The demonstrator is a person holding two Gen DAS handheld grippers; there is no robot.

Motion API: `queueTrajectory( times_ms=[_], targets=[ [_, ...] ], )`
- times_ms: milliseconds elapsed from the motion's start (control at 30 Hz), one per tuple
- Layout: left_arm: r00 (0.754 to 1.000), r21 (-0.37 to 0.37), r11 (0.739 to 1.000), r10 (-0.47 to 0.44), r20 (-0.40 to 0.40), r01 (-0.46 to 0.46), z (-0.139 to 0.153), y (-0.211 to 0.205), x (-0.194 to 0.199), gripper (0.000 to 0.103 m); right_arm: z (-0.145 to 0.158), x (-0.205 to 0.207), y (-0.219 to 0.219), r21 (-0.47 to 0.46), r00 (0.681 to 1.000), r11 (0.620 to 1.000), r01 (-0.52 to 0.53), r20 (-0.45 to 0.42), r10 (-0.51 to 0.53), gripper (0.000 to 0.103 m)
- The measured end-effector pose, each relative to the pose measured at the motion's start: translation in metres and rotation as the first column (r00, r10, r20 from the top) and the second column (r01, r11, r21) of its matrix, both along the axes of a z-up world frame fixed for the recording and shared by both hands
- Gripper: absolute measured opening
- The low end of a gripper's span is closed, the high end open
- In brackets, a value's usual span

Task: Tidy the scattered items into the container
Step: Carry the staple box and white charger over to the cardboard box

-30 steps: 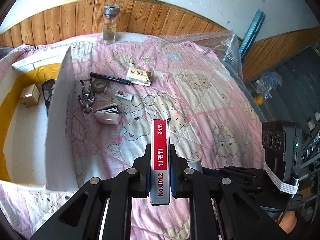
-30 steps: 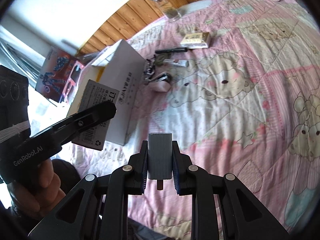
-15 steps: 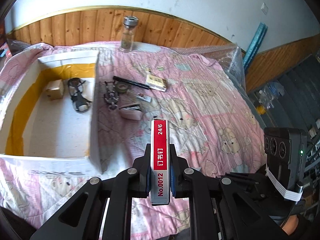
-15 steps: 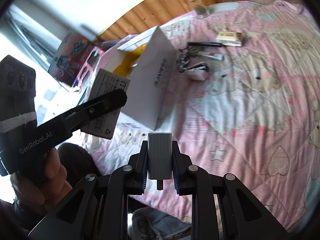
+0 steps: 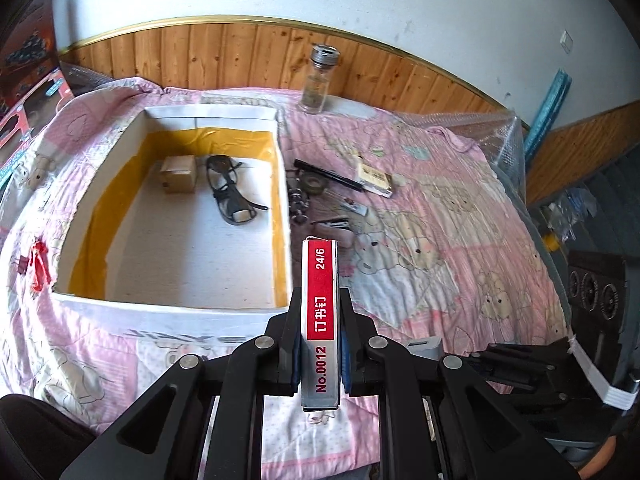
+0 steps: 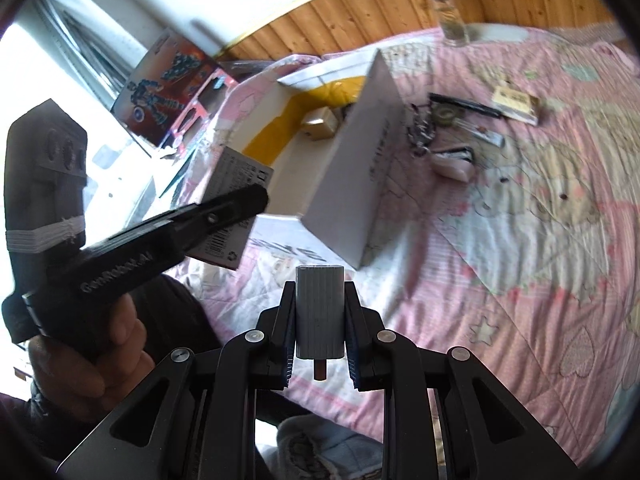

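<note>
My left gripper is shut on a staple box with a red label, held upright near the white box's near right corner. The white box with yellow lining holds a small cardboard box and black glasses. My right gripper is shut on a grey ribbed block, over the pink quilt in front of the white box. Right of the box lie a black pen, a keyring, a tape roll, a card pack and a white stapler.
A glass jar stands at the bed's far edge by the wood panelling. A red clip lies left of the box. In the right wrist view, a hand holds the left gripper's handle; a toy carton leans beyond the bed.
The left gripper with the staple box has swung left and back, so the white box's inside now shows fully. The right gripper has drawn back with the grey block.
</note>
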State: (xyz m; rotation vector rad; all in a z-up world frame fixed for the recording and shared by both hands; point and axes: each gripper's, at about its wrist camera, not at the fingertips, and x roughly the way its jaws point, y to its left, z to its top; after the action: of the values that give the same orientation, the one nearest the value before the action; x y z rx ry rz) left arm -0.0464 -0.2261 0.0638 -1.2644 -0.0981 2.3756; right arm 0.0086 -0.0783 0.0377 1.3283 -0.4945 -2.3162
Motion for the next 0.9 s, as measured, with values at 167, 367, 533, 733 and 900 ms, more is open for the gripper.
queueTrajectory(
  times_ms=[167,367,533,733,900],
  targets=[
    [1.0,0.015,0.999,0.029,-0.004,-0.029,0.003,-0.02,-0.003,0.015,0.012,-0.008,-0.02,0.01,0.999,0.999,-0.033,-0.016,0.033,0.022],
    [0.998,0.007,0.998,0.064,-0.021,-0.064,0.008,-0.042,-0.01,0.015,0.02,-0.022,-0.041,0.035,0.998,0.997,-0.063,-0.022,0.064,0.022],
    [0.995,-0.005,0.996,0.087,-0.041,-0.087,0.011,-0.057,-0.019,0.015,0.029,-0.036,-0.057,0.058,0.996,0.995,-0.081,-0.032,0.083,0.022],
    [0.994,0.008,0.995,0.097,-0.052,-0.097,0.016,-0.069,-0.033,0.015,0.035,-0.054,-0.075,0.082,0.994,0.991,-0.101,-0.041,0.105,0.022],
    [0.993,0.023,0.994,0.108,-0.051,-0.107,0.017,-0.079,-0.044,0.015,0.037,-0.069,-0.088,0.098,0.991,0.988,-0.12,-0.041,0.124,0.022]
  ],
)
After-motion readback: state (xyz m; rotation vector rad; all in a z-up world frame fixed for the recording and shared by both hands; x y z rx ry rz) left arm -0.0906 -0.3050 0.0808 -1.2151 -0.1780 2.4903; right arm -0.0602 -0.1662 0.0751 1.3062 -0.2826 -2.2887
